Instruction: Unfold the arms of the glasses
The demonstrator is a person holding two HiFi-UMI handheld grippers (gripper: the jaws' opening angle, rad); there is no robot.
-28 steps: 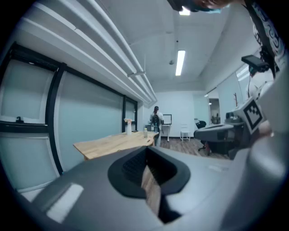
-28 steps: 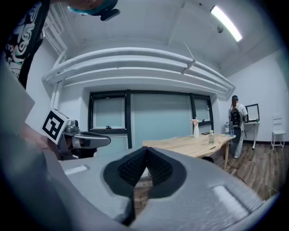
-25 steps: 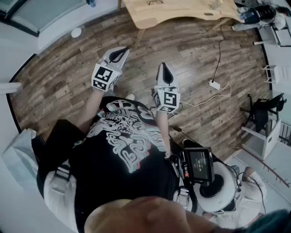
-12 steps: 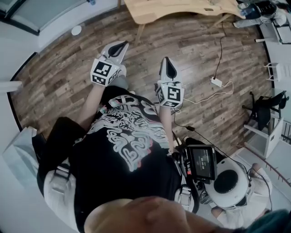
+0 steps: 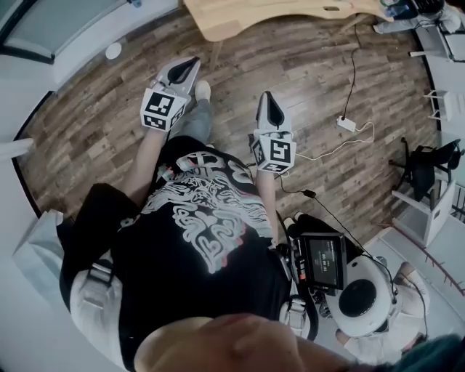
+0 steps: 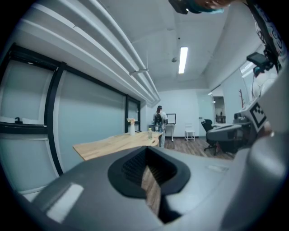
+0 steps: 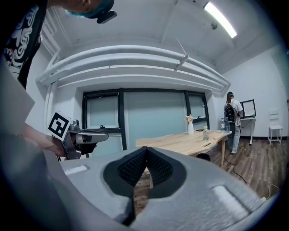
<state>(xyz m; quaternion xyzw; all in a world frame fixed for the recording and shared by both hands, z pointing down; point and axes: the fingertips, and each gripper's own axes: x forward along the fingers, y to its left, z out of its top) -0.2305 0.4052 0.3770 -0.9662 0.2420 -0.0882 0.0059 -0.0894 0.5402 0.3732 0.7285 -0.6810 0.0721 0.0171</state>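
Edging closer to the worktop [image 5: 240, 20] corner, the left gripper [image 5: 187, 67] and right gripper [image 5: 268, 102] are hovering over open wooden floor [image 5: 327, 80], fingers [image 6: 133, 166] clenched empty.

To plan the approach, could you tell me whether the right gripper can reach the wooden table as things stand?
Probably not yet: the right gripper is held over the floor, short of the wooden table. Nothing stands between them, so the person would likely just need to step closer.

L gripper [image 5: 184, 70], R gripper [image 5: 269, 110]: jaws together, empty.
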